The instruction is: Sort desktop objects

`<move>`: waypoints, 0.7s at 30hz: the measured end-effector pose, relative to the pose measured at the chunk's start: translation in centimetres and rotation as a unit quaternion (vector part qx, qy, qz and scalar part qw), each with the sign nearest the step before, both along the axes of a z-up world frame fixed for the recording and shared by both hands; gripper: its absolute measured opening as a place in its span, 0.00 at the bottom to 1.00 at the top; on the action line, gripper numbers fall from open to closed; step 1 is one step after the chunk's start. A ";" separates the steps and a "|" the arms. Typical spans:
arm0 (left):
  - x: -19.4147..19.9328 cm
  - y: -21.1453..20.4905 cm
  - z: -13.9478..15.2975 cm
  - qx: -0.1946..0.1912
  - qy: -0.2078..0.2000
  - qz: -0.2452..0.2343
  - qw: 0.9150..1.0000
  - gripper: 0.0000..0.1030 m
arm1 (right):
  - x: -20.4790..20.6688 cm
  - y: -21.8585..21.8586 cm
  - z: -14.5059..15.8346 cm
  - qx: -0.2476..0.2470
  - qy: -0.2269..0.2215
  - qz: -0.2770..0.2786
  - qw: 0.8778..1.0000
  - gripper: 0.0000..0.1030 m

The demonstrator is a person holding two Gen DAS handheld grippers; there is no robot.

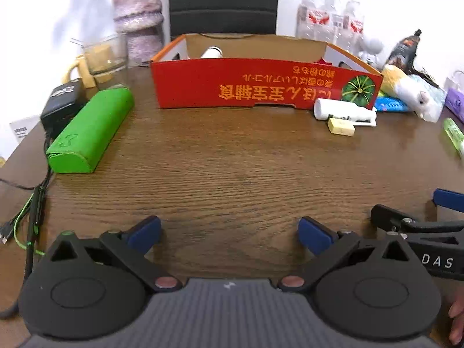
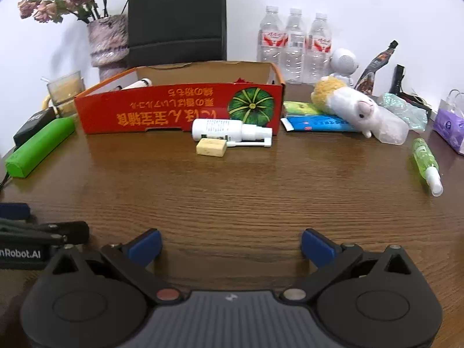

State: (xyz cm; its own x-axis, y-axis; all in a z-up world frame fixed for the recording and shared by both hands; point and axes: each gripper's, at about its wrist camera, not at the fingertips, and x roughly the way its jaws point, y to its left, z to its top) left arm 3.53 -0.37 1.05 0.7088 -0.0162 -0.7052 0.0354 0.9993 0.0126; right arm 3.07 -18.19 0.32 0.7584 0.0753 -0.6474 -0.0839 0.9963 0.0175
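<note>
A red cardboard box (image 1: 261,87) (image 2: 179,110) stands open at the back of the wooden table, with a white item inside. Before it lie a white spray bottle (image 1: 342,110) (image 2: 229,130) and a small yellow block (image 1: 340,126) (image 2: 211,147). A green case (image 1: 90,130) (image 2: 37,146) lies left, a green spray bottle (image 2: 426,162) (image 1: 453,136) right. A plush toy (image 2: 353,107) (image 1: 411,92) lies on a blue tube (image 2: 319,123). My left gripper (image 1: 229,235) and right gripper (image 2: 230,246) are open and empty, low over the near table.
Water bottles (image 2: 294,43), a vase of dried roses (image 2: 107,40), a glass cup (image 2: 65,90), a black charger with cables (image 1: 62,98), a purple bag (image 2: 449,124) and a black chair back (image 2: 177,17) ring the table's far side.
</note>
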 end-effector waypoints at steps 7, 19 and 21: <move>-0.4 -0.4 -0.6 0.004 -0.038 0.011 0.999 1.00 | 0.2 -0.1 0.0 0.001 0.000 -0.007 1.000 1.00; -2.2 0.7 -0.7 -0.002 -0.039 0.015 0.999 1.00 | 0.2 0.0 -0.1 0.000 0.000 -0.007 1.000 1.00; -2.6 1.1 -0.7 -0.003 -0.040 0.001 0.999 1.00 | 0.2 -0.1 -0.1 0.000 0.000 -0.006 1.000 1.00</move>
State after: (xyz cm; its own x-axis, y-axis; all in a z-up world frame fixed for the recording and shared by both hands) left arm 0.96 0.72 0.37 0.7623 -0.0193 -0.6469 0.0331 0.9994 0.0091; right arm 3.31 -18.28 0.25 0.7591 0.0665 -0.6475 -0.0720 0.9972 0.0181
